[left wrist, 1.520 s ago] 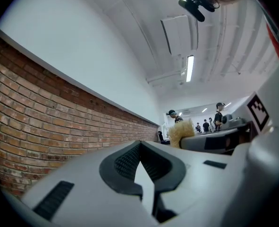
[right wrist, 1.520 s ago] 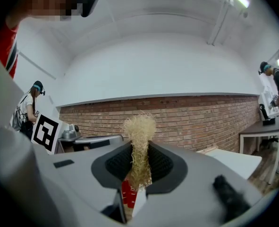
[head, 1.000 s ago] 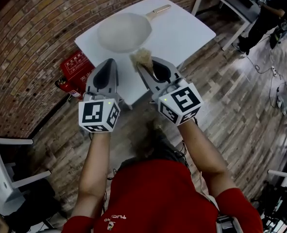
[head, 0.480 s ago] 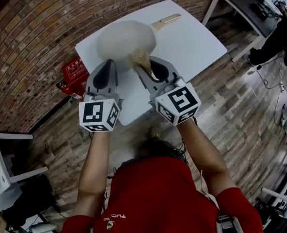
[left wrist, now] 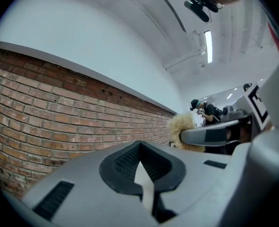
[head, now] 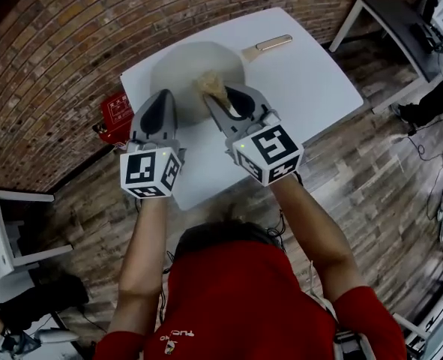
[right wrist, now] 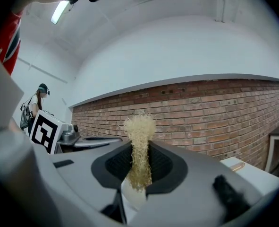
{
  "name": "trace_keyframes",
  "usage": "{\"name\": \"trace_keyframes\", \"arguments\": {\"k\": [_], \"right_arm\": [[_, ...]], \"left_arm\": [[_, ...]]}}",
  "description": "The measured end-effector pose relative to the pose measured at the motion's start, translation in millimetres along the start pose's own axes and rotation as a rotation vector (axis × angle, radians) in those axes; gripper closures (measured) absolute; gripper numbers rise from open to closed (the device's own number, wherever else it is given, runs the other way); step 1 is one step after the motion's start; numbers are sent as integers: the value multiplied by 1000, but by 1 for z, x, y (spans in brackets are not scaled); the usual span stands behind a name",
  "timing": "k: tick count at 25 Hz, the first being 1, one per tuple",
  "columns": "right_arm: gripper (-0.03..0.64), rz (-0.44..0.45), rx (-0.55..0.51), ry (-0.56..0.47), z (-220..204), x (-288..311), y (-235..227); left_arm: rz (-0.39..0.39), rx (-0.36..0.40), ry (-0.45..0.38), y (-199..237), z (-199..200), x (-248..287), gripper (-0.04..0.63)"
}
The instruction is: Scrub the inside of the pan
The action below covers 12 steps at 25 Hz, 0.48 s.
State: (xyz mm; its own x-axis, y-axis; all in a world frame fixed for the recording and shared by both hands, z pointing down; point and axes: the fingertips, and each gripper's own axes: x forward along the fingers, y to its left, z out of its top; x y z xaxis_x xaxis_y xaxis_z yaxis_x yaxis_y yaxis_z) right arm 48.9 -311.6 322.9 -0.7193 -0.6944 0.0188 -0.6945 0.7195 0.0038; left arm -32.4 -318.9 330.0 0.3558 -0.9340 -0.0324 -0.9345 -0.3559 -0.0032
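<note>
Pan (head: 184, 66): head view, pale, on the white counter (head: 311, 81) beside a brick wall (head: 64, 43), handle pointing far right. Right gripper (head: 215, 96) is over the pan's near rim with a straw-coloured scrubber (head: 210, 85) at its tip; contact unclear. Left gripper (head: 161, 100) is just beside it, at the pan's near-left edge.
Left gripper view: fingers pressed together, nothing between.
Right gripper view: fingers clamped on the scrubber, its tuft standing above them.

The person is wearing a red short-sleeved shirt (head: 240, 306) with small white lettering (head: 172, 337). The left gripper (head: 163, 96) and right gripper (head: 220, 96) are showing grey moulded shells with black ribbed pads (left wrist: 125, 162), each carrying a white cube (head: 152, 173) with black square markers and a glowing green light.
</note>
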Motion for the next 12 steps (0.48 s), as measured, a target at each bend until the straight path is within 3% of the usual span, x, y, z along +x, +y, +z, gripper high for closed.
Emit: {"name": "trace_keyframes", "arguments": {"k": [12], "right_arm": [[531,16,2,50,-14,72,-12]], "left_arm": [[15,20,18,49,-11,36,583]]}}
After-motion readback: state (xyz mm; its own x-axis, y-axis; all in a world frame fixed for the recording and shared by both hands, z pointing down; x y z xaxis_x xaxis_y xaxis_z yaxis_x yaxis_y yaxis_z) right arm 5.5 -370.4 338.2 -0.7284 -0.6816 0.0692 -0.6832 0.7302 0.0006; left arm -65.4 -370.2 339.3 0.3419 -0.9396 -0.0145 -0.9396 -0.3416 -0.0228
